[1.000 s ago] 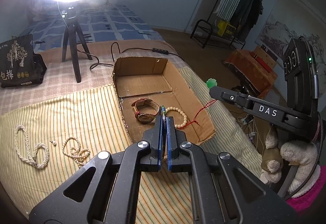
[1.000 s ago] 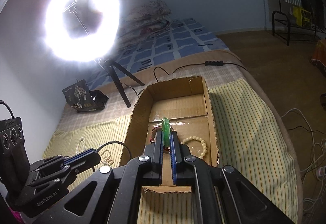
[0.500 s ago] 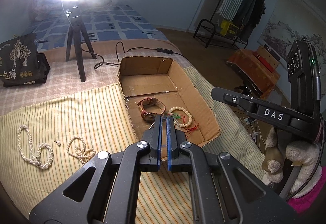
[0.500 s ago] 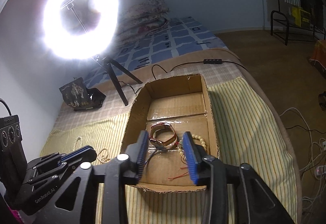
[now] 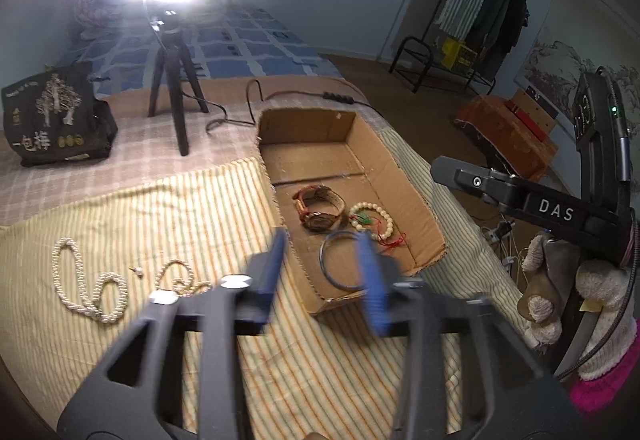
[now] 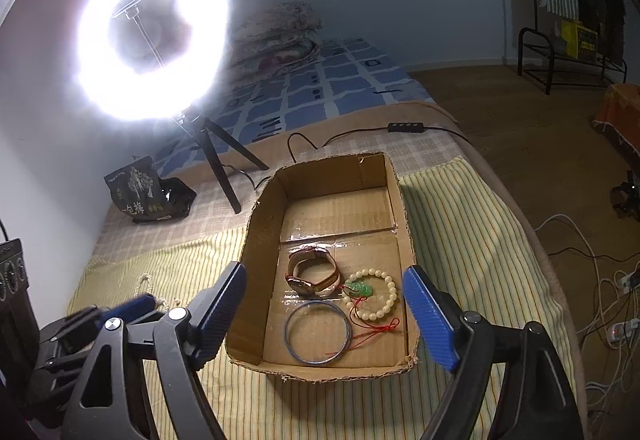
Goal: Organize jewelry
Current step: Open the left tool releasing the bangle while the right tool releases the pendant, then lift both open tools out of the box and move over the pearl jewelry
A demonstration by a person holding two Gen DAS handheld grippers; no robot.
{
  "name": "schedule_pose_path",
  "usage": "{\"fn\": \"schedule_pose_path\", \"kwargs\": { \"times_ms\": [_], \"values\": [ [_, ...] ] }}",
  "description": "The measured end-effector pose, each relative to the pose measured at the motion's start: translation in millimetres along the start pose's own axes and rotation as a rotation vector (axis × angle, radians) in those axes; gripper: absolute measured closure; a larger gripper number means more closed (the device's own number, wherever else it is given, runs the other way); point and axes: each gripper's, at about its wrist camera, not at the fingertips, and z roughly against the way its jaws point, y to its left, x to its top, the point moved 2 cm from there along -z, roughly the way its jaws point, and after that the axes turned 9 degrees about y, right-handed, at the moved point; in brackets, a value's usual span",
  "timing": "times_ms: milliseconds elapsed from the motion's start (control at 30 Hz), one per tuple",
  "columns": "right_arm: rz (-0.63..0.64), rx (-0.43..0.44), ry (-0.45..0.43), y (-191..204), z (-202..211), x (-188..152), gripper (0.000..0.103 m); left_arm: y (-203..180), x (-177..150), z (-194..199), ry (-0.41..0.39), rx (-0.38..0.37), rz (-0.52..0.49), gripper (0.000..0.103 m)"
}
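Jewelry lies in the cardboard box [image 6: 256, 244] on the bed: watch [image 6: 314, 275], bead bracelet [image 6: 376, 298], green pendant [image 6: 359, 287], blue bangle [image 6: 319, 332]. Left tongs [image 5: 324, 268] and right tongs [image 6: 324, 314] have just been spreading, both empty; pearl necklaces [image 5: 86, 290] remain outside.

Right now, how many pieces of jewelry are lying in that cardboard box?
4. The watch lies mid-box, the bead bracelet to its right, the green pendant on a red cord inside that bracelet's loop, and the thin bangle nearest the front wall. Nothing appears hidden.
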Motion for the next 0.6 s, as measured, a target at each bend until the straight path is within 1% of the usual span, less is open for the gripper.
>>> {"fn": "schedule_pose_path", "kwargs": {
  "times_ms": [67, 133, 167, 400, 600],
  "values": [
    [0.000, -0.009, 0.001, 3.5, -0.6, 0.6, 0.018, 3.9, -0.9, 6.3, -0.010, 0.009, 0.002, 0.055],
    [-0.001, -0.018, 0.000, 6.9, -0.4, 0.8, 0.011, 8.5, -2.2, 13.3, -0.015, 0.018, 0.004, 0.055],
    [0.002, -0.022, -0.004, 9.3, 0.0, 0.8, 0.010, 11.0, -3.1, 16.2, -0.017, 0.024, 0.006, 0.055],
    [0.052, -0.016, -0.009, 30.0, -0.3, -0.1, 0.009, 35.9, -9.8, 37.2, -0.022, 0.064, 0.033, 0.055],
    [0.108, -0.034, 0.016, 55.5, -8.9, -0.3, 0.010, 66.4, -16.6, 59.1, -0.040, 0.104, 0.074, 0.055]
  ]
}}
